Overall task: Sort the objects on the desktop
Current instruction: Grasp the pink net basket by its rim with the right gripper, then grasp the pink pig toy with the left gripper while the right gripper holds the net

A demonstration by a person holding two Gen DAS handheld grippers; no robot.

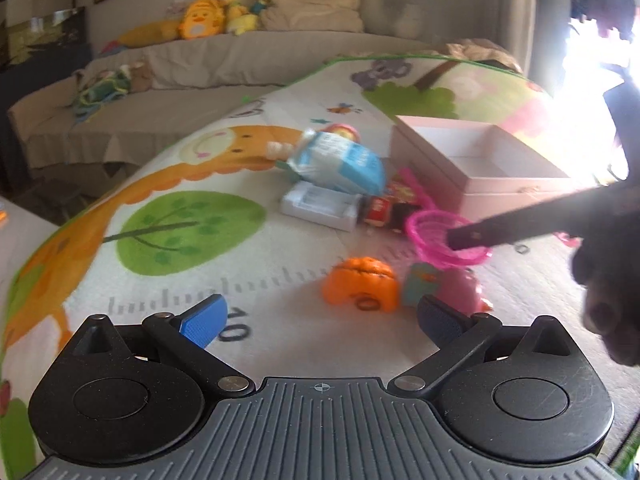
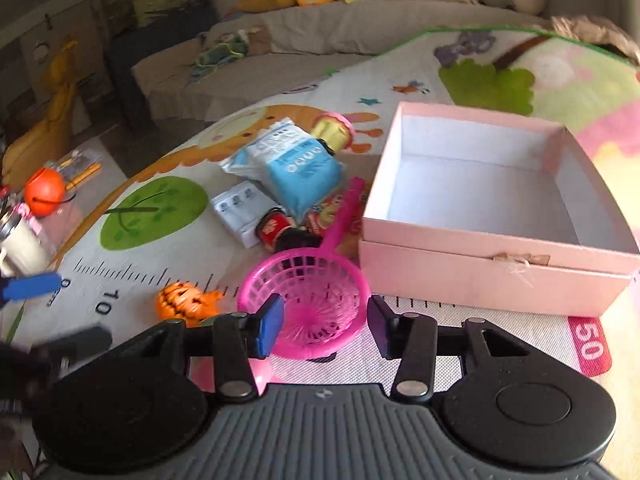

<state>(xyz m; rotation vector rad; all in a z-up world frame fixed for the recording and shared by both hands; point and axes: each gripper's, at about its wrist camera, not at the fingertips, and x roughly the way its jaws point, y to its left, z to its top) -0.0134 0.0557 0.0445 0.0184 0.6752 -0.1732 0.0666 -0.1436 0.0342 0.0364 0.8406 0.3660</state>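
Note:
On the play mat [image 2: 168,256], my right gripper [image 2: 324,320] is shut on the bowl of a pink plastic strainer [image 2: 308,292], with a pad on each side of it. The strainer's handle points back at a pile: a blue-and-white pouch [image 2: 296,168], a white pack [image 2: 240,208] and a red tin [image 2: 276,228]. An open, empty pink box [image 2: 480,276] stands to the right. In the left wrist view, my left gripper [image 1: 322,318] is open and empty, just short of an orange pumpkin toy [image 1: 360,284]. A dark right finger [image 1: 472,238] lies across the strainer [image 1: 432,240].
A pink and teal toy [image 1: 460,288] lies beside the pumpkin. A doll with a pink hat [image 2: 332,130] lies behind the pouch. An orange pumpkin pail [image 2: 44,190], pencils and a white cup [image 2: 20,248] sit at far left. A sofa [image 1: 240,64] with plush toys runs behind the mat.

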